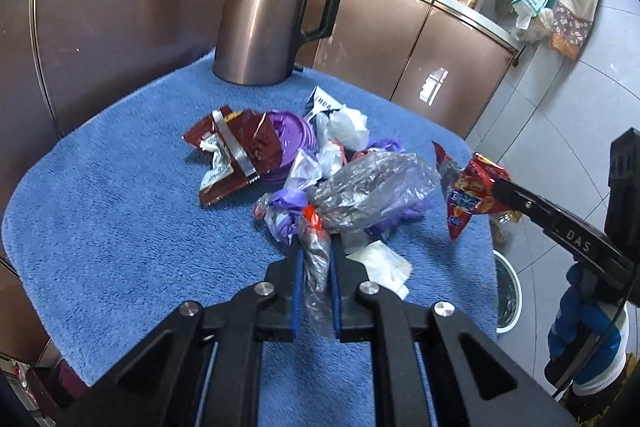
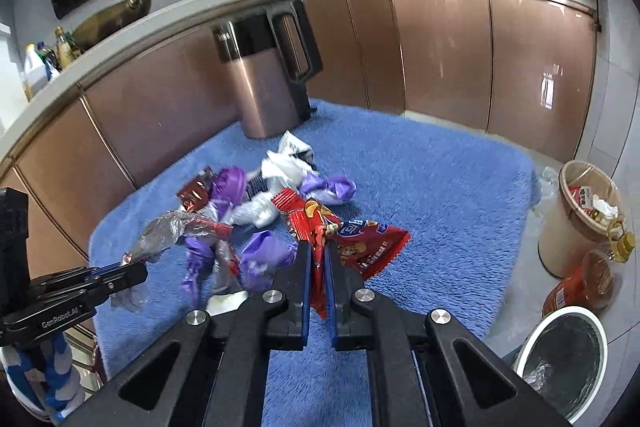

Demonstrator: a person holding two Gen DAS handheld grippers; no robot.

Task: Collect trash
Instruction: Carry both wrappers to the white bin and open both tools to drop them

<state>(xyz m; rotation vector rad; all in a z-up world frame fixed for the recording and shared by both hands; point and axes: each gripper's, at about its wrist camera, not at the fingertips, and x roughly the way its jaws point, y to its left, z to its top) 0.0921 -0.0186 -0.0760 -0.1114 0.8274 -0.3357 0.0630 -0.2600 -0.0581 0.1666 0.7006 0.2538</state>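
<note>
We have both claws closed on trash. Our left claw (image 1: 316, 247) pinches the twisted tail of a clear bag (image 1: 372, 187), which stretches away from the tips and up to the right, over the purple scraps. Our right claw (image 2: 318, 255) is clamped on a red wrapper (image 2: 360, 243); its long axis runs from the tips out to the right, and the free end hangs over bare blue towel (image 2: 440, 187).

The rest of the pile lies just ahead of both claws, mid-towel: a brown packet (image 1: 228, 155), a purple lid (image 1: 288, 139) and white tissue (image 1: 348, 127), with a metal jug (image 1: 260, 19) upright behind them at the towel's far edge.

The move to come turns on the bins, we judge. A black-lined bin (image 2: 560, 355) stands on the floor low on the right, just off the towel's right edge, and a beige bin (image 2: 576, 219) with rubbish in it stands further back on the same side. Our right claw is nearer to both; the left must cross over the towel and past the right arm to reach them.

Right of the red wrapper the towel is bare to its edge, so the swing out is open. 2 bottles (image 2: 580, 287) stand between the bins, a snag for anything dangling.
</note>
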